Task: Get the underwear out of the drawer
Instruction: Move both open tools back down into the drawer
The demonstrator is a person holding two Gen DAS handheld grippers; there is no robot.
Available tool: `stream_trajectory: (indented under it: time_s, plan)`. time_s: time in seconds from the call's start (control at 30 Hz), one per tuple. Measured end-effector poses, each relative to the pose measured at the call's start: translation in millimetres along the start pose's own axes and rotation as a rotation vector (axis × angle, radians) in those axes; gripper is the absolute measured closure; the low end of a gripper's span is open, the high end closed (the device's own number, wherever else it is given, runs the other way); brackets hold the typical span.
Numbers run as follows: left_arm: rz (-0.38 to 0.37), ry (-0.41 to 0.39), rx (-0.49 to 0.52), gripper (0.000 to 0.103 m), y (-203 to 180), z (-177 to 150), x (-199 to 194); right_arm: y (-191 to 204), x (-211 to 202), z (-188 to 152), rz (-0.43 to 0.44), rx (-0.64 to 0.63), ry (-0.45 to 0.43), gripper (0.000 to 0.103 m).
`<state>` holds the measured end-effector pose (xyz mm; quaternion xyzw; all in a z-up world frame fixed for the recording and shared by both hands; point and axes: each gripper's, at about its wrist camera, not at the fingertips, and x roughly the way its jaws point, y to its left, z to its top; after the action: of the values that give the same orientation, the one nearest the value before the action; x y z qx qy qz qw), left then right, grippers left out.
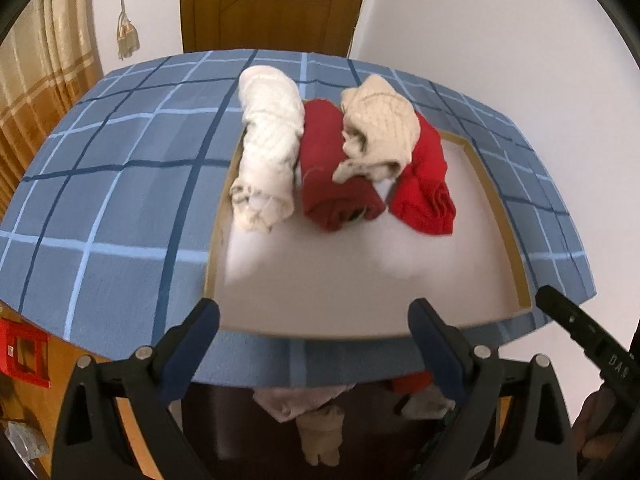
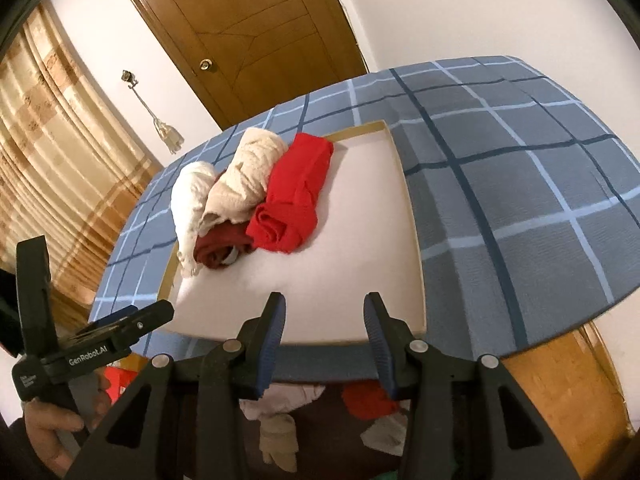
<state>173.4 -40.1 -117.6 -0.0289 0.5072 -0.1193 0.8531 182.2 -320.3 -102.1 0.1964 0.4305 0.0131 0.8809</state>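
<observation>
Both grippers over the near edge of the bed, pointing steeply down.

Landmark: white tray (image 1: 360,280) lying on the blue checked bedspread (image 1: 120,200).

My left gripper (image 1: 314,320): jaws stand wide apart, nothing between them; fingertips sit over the near rim of the tray. My right gripper (image 2: 325,316): jaws part-open, narrower than the left, nothing held; its fingertips also sit at the tray's near rim, to the right of the left gripper. In the right wrist view my left hand (image 2: 52,420) grips its handle, low and left of the tray.

Underwear on the tray, all rolled, bunched at its far left part:
- white roll (image 1: 268,152), along the tray's left rim, far end reaching past the rim onto the bedspread.
- dark red roll (image 1: 332,168), just right of the white one, touching it.
- bright red roll (image 1: 428,184), right of the dark red one.
- beige piece (image 1: 376,128), lying loosely on top of the two red rolls.

Near half and right side of the tray are bare white.

Drawer (image 2: 320,420): open below the tray's near rim, under the bed edge. Inside it, loose pale pieces (image 2: 280,436) and a red piece (image 2: 366,400) are visible between my fingers.

Beyond the tray: wooden door (image 1: 276,0), curtain (image 1: 40,80) to the left.
</observation>
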Motion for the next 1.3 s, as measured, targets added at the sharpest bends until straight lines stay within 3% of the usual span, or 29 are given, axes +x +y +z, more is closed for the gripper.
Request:
stream_trajectory:
  time_s: [0.23,0.7,1.03,1.13,1.3]
  plan:
    - [0.007,0.029,0.004,0.007,10.0,-26.2,-7.1,-5.1,-10.4,-25.3,0.005,-0.008,0.028,0.059]
    - [0.037,0.121,0.118,0.007,21.6,-83.4,-3.4,-36.5,-18.0,-86.3,-0.025,0.036,0.151,0.059]
    - [0.032,0.263,0.202,0.007,23.1,-124.2,18.0,-53.9,-18.5,-136.5,-0.039,0.108,0.267,0.059]
    - [0.022,0.266,0.252,0.007,18.4,-130.4,22.2,-57.7,-18.0,-148.3,-0.042,0.128,0.298,0.059]
    - [0.007,0.199,0.399,0.007,6.6,-132.4,34.2,-61.3,-18.0,-158.9,-0.057,0.151,0.312,0.059]
